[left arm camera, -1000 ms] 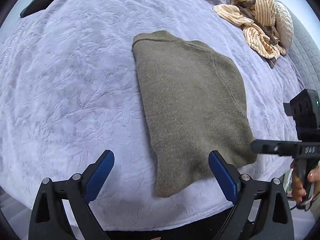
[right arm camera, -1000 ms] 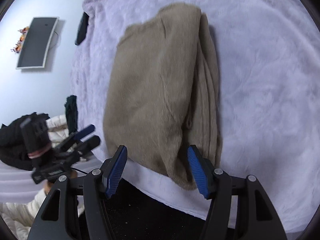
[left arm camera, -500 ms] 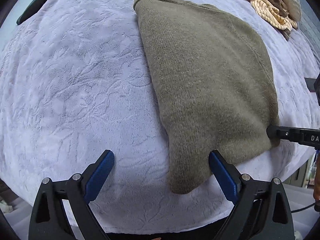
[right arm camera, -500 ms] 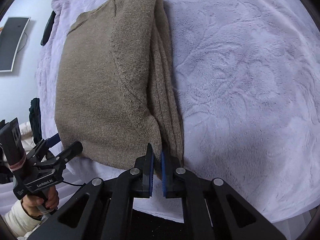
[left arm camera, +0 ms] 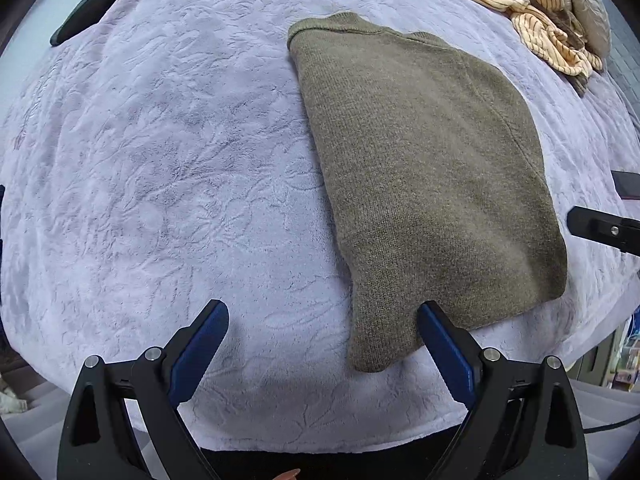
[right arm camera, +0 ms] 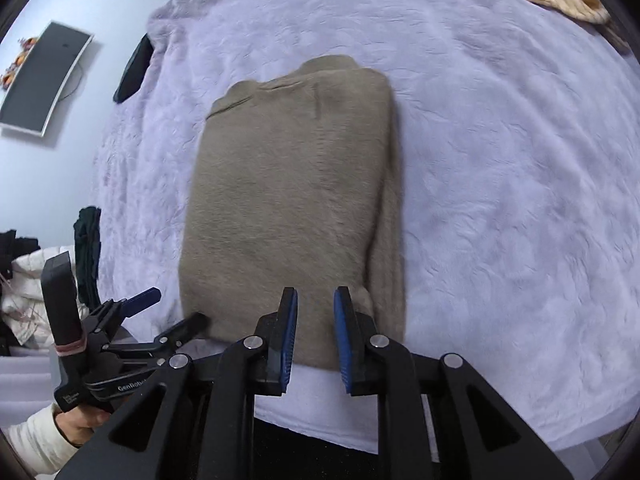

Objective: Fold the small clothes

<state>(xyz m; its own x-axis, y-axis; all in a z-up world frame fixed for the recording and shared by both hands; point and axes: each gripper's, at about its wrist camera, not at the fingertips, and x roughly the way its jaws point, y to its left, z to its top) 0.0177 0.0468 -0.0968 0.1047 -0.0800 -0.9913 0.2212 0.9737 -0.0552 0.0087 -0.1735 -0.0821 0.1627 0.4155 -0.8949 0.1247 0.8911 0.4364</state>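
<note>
We are working on the olive-brown sweater (left arm camera: 424,168), which is lying on the lavender bedspread (left arm camera: 168,168) near the bed's front edge, already narrowed into a long rectangle with its collar at the far end.

The left claw (left arm camera: 320,352) is hovering with its blue pads wide apart. The sweater's near left corner is sitting just inside the right pad, untouched as far as we can see.

The right claw (right arm camera: 316,336) is over the near hem toward the right corner. Its jaws are opening from a narrow gap, and we are seeing no cloth pinched between the pads, only sweater beneath them.

Our judgement: the step in hand is taking both near corners for a hem-to-collar fold.
- We are aiming to catch all stacked layers at each corner, since the right edge is showing several thicknesses.
- We are wanting matched grips, so that the hem lifts level.
- We are planning to carry the hem toward the collar and lay it square.

Risk: the knit is soft, so a shallow bite may be slipping or dragging the tucked sleeve out.

The striped garment (left arm camera: 536,16) at the bed's far corner is waiting.
</note>
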